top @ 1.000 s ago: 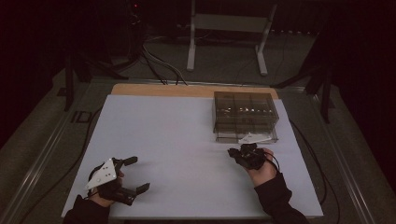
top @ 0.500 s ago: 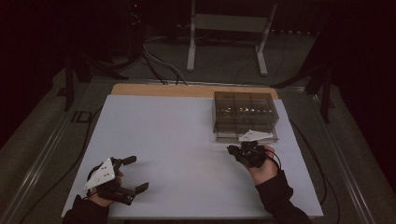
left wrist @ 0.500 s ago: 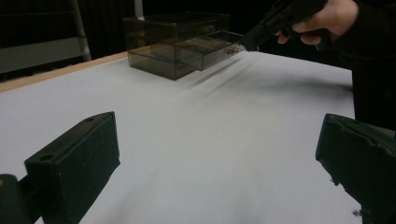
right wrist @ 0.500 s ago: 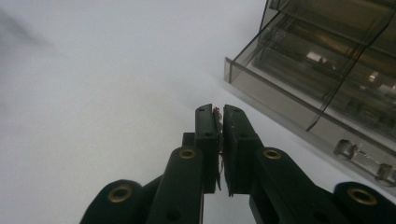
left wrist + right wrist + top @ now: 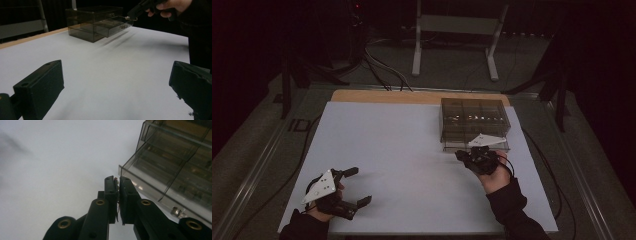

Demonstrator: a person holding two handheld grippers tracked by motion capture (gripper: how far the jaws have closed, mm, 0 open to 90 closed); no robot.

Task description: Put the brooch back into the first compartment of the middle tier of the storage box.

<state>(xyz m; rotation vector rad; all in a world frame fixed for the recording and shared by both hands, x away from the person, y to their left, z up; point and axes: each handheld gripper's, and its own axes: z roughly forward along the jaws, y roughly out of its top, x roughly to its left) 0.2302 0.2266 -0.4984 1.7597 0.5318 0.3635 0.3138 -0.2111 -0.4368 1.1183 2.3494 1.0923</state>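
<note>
White tabletop (image 5: 402, 150) front and centre, wide and flat, running from the near edge out to a strip of bare wood (image 5: 382, 96) along its far side. Beyond that, on the dark floor, a pale metal stand (image 5: 457, 24) sits on two legs, right of middle. Black cables (image 5: 382, 70) snake across the floor to its left. Far left, a dark upright post (image 5: 287, 80). A metal rail (image 5: 257, 165) runs along the table's left side, low down.

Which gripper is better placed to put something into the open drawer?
The right gripper. It is at the open drawer, shut on a thin item. The left gripper is open, far away at the near-left corner.
</note>
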